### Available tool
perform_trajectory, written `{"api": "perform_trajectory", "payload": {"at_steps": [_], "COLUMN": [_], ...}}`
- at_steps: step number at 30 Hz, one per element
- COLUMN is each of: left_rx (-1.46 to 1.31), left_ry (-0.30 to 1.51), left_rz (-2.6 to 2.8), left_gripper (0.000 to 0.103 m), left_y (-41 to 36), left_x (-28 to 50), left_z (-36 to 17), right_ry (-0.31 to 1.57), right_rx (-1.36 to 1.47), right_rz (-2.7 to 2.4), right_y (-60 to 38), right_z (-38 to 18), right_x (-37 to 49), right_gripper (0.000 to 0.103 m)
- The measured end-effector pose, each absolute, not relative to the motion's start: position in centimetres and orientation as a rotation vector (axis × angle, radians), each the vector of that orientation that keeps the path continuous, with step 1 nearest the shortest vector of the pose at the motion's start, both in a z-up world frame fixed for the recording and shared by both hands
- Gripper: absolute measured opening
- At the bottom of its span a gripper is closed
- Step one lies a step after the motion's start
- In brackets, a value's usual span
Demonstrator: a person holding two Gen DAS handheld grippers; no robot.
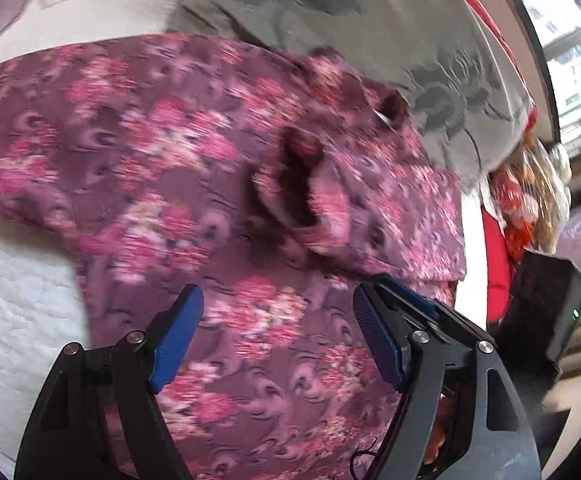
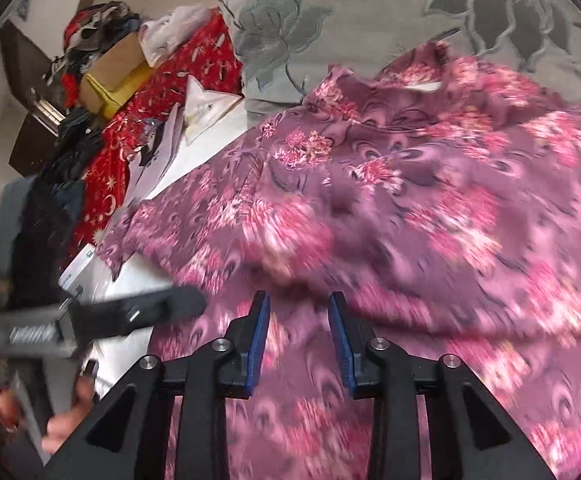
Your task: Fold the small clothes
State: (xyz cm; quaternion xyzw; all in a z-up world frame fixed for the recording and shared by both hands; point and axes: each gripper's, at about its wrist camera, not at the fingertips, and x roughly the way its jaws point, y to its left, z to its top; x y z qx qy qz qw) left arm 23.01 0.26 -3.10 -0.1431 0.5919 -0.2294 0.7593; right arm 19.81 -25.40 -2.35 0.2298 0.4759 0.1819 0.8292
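A purple garment with pink flowers (image 1: 218,168) lies spread over a white quilted surface (image 1: 14,292); a sleeve or neck opening (image 1: 298,184) gapes near its middle. My left gripper (image 1: 276,300) hovers just above the garment, jaws wide open with nothing between them. In the right wrist view the same garment (image 2: 410,200) fills the centre and right, one fold bunched up in front of my right gripper (image 2: 298,304). That gripper is partly open above the cloth, its blue pads (image 2: 260,332) not pressing on anything. The left gripper (image 2: 138,312), held by a hand (image 2: 62,420), shows blurred at the left.
A grey cloth with embroidered flowers (image 2: 330,12) lies beyond the garment. Red patterned fabric (image 2: 158,96), papers (image 2: 206,112), a cardboard box (image 2: 118,64) and piled clothes (image 2: 90,28) crowd the left side. A window (image 1: 570,60) and a black device (image 1: 546,312) sit at the right.
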Motion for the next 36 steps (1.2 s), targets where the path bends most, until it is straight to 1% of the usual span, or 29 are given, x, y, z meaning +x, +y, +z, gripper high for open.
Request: {"api": "perform_trajectory", "payload": {"at_steps": [2, 5, 6, 8, 9, 10, 11, 12, 16, 18, 20, 24, 25, 26, 27, 28, 29, 30, 31, 34, 35, 36], "left_rx": [-0.290, -0.310, -0.323, -0.353, -0.364, -0.377, -0.384, -0.397, -0.388, -0.347, -0.348, -0.384, -0.394, -0.401, -0.397, -0.382, -0.362, -0.342, -0.350, -0.461, -0.499, -0.509], "left_ry": [1.307, 1.367, 1.365, 1.305, 1.283, 1.254, 1.247, 1.251, 1.147, 1.111, 1.137, 1.236, 1.245, 1.245, 1.244, 1.247, 1.259, 1.277, 1.288, 1.271, 1.233, 1.211], "left_rz": [-0.508, -0.481, -0.465, -0.415, -0.398, -0.374, -0.373, -0.387, -0.347, -0.294, -0.284, -0.272, -0.274, -0.280, -0.281, -0.274, -0.269, -0.255, -0.255, -0.259, -0.277, -0.282], "left_gripper": [0.077, 0.077, 0.077, 0.077, 0.070, 0.035, 0.015, 0.005, 0.005, 0.005, 0.005, 0.005, 0.005, 0.005, 0.006, 0.012, 0.016, 0.022, 0.022, 0.022, 0.022, 0.022], "left_y": [-1.3, -3.3, -3.5, -3.8, -3.8, -3.8, -3.8, -3.7, -1.7, -0.3, 0.7, 1.3, 1.2, 0.9, 0.8, 0.8, 0.6, 0.7, 1.0, 3.2, 4.0, 4.2], "left_x": [23.0, 23.9, 24.2, 24.8, 25.0, 25.3, 25.7, 26.1, 25.3, 25.0, 25.0, 25.5, 25.5, 25.5, 25.2, 25.2, 25.2, 25.2, 25.1, 24.0, 23.5, 23.2], "left_z": [-3.7, -5.4, -5.6, -4.9, -4.6, -4.2, -3.9, -3.6, -1.1, -0.5, -1.3, -3.7, -4.0, -4.2, -4.3, -4.6, -5.0, -5.6, -5.9, -5.1, -4.3, -3.8], "right_ry": [0.982, 0.962, 0.954, 0.938, 0.930, 0.923, 0.912, 0.902, 0.849, 0.823, 0.824, 0.855, 0.877, 0.914, 0.916, 0.896, 0.838, 0.790, 0.781, 0.940, 0.904, 0.889], "right_rx": [0.492, 0.543, 0.563, 0.588, 0.599, 0.612, 0.634, 0.653, 0.715, 0.760, 0.801, 0.867, 0.877, 0.879, 0.854, 0.819, 0.781, 0.768, 0.757, 0.728, 0.723, 0.711], "right_rz": [0.330, 0.260, 0.224, 0.157, 0.127, 0.100, 0.066, 0.037, -0.077, -0.129, -0.158, -0.132, -0.108, -0.080, -0.077, -0.079, -0.088, -0.105, -0.133, -0.176, -0.183, -0.195], "right_y": [-27.8, -31.8, -33.5, -36.7, -37.6, -38.8, -40.4, -41.5, -45.5, -47.6, -49.2, -49.8, -49.7, -49.4, -48.7, -48.3, -48.0, -47.9, -48.0, -47.8, -47.7, -47.5], "right_z": [-1.9, -1.7, -1.8, -1.9, -2.1, -2.1, -2.2, -2.4, -2.6, -3.0, -3.9, -6.1, -6.5, -7.1, -7.1, -6.6, -5.7, -5.1, -5.2, -7.6, -6.9, -6.3], "right_x": [17.5, 15.6, 14.8, 13.4, 13.1, 12.5, 11.9, 11.5, 10.3, 10.1, 10.5, 12.8, 13.7, 14.8, 15.1, 15.2, 14.8, 14.1, 13.8, 14.5, 13.7, 13.4], "right_gripper": [0.041, 0.041, 0.041, 0.041, 0.041, 0.041, 0.041, 0.041, 0.041, 0.043, 0.045, 0.045, 0.044, 0.024, 0.010, 0.011, 0.011, 0.010, 0.011, 0.012, 0.018, 0.019]}}
